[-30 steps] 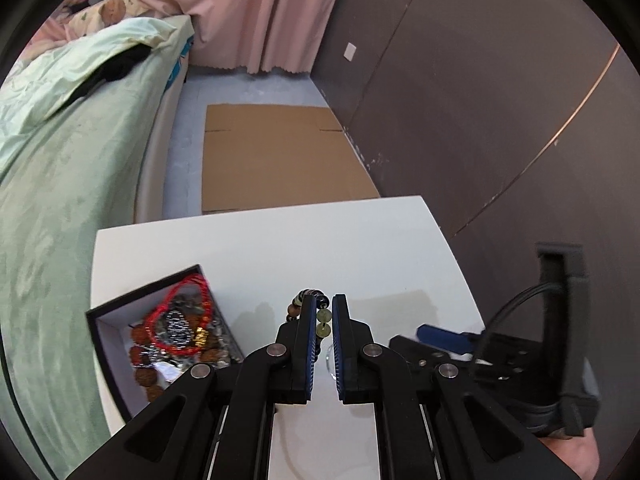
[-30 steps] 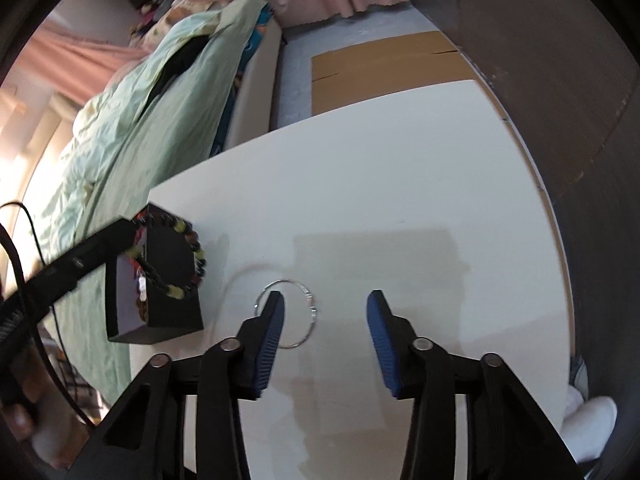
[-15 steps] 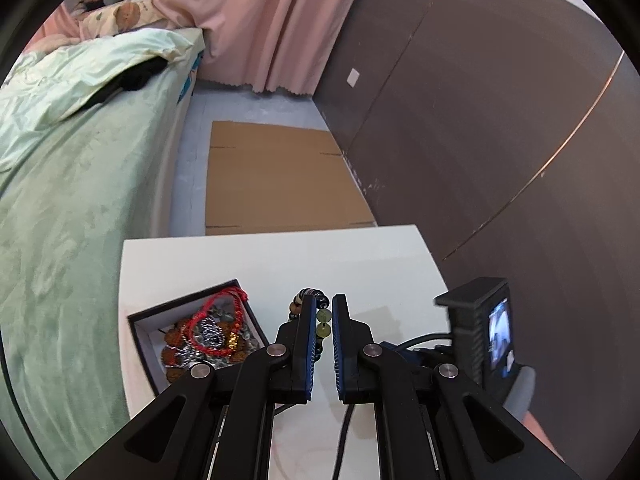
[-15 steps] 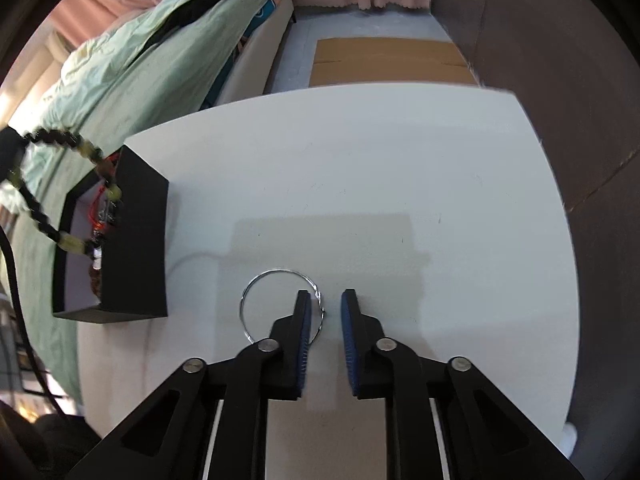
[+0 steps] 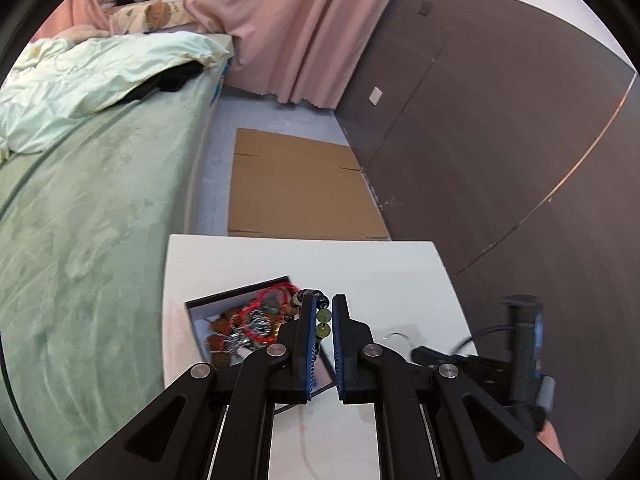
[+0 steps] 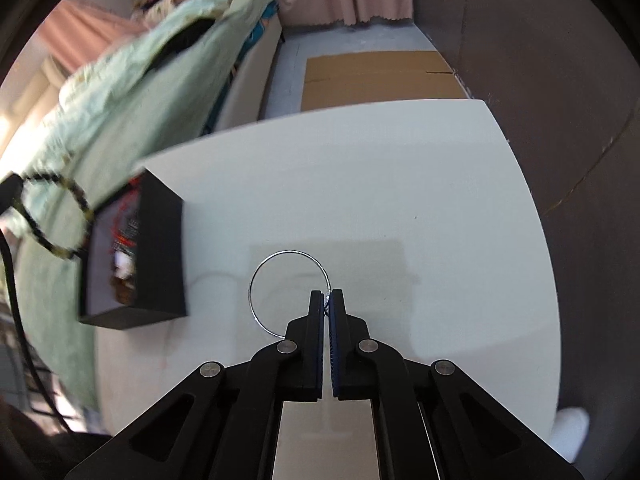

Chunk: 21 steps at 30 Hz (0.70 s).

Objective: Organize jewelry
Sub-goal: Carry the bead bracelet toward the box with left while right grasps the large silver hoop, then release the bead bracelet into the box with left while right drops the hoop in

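The right gripper (image 6: pixel 327 298) has its jaws pressed together on the thin wire of a silver hoop bangle (image 6: pixel 289 293); they have just been closing, and the wire sits between the blue pads at the very tips. The rest of the hoop curves away to the left of the jaws, over the white table (image 6: pixel 400 184). Whether the hoop rests on the table or is a little above it, I cannot tell. To the right and ahead of these jaws the tabletop is bare up to its far edge and its right edge, where the dark wall panel (image 6: pixel 580 100) begins. To the left, near the hoop but apart from it, stands the black jewelry box (image 6: pixel 160 256), close to the left edge of the table.

The left gripper (image 5: pixel 323 312) pinches a beaded bracelet (image 5: pixel 322 323) between its narrow-set jaws. Greenish disc beads show in the gap, and dark beads loop over the left finger tip. In the right wrist view the same bracelet (image 6: pixel 52 212) hangs as an open loop in the air, left of the box and blurred. Below and left of these jaws the box (image 5: pixel 236 294) is open, with a red cord bracelet (image 5: pixel 272 308) and brown and silver pieces inside. Beyond the table's far edge lies a flat cardboard sheet (image 5: pixel 296 188) on the floor. A bed with a green cover (image 5: pixel 88 200) runs along the left side, and pink curtains (image 5: pixel 296 28) hang at the back.
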{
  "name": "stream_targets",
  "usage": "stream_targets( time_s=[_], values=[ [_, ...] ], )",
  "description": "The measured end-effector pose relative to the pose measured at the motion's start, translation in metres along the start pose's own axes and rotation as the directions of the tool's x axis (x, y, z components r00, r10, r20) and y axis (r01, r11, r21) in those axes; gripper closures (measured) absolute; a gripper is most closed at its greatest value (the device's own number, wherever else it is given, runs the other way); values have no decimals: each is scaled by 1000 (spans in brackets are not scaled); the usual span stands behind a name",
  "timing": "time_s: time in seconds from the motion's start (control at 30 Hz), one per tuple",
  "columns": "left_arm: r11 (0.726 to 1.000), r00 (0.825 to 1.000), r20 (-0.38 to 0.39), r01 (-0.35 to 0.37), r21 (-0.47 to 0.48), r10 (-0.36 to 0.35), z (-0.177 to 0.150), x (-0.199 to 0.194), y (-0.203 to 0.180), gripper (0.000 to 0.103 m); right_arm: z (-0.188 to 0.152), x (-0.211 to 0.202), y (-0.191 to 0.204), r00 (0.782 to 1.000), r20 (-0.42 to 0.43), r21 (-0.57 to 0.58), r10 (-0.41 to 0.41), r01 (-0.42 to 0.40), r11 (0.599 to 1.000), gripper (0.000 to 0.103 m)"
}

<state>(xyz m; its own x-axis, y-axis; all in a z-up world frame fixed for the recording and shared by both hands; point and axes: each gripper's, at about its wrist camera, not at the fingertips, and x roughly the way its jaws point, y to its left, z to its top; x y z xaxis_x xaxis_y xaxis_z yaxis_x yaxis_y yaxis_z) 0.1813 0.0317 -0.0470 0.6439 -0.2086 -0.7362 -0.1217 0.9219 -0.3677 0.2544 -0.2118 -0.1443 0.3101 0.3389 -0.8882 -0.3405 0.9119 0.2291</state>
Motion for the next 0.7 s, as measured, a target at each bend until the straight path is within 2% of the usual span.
stream_targets(
  time_s=[0.2, 0.3, 0.33, 0.4, 0.43, 0.47, 0.53, 0.7],
  values=[
    [998, 999, -12, -35, -52, 35, -5, 7, 18, 95, -10, -28, 7, 995, 82, 31, 59, -62, 998, 99],
    [991, 994, -73, -84, -103, 76, -7, 19, 31, 93, -12, -35, 10, 990, 104, 42, 91, -96, 994, 99],
    [990, 994, -88, -78, -121, 67, -9, 21, 35, 88, -12, -36, 15, 989, 109, 42, 102, -107, 993, 99],
    [988, 994, -98, -61, -142, 48, -12, 20, 39, 67, -14, -40, 23, 984, 122, 38, 127, -132, 990, 99],
    [988, 995, -89, -61, -142, 49, -13, 18, 39, 46, -13, -40, 27, 982, 127, 36, 138, -144, 989, 99],
    [989, 996, -72, -62, -137, 53, -14, 13, 38, 35, -13, -40, 32, 980, 132, 33, 148, -154, 988, 99],
    [990, 997, -36, -67, -122, 63, -15, 4, 38, 32, -12, -41, 41, 975, 142, 26, 170, -176, 984, 99],
    [990, 997, -29, -69, -121, 66, -17, -8, 47, 32, -11, -37, 64, 965, 152, 10, 213, -218, 976, 99]
  ],
)
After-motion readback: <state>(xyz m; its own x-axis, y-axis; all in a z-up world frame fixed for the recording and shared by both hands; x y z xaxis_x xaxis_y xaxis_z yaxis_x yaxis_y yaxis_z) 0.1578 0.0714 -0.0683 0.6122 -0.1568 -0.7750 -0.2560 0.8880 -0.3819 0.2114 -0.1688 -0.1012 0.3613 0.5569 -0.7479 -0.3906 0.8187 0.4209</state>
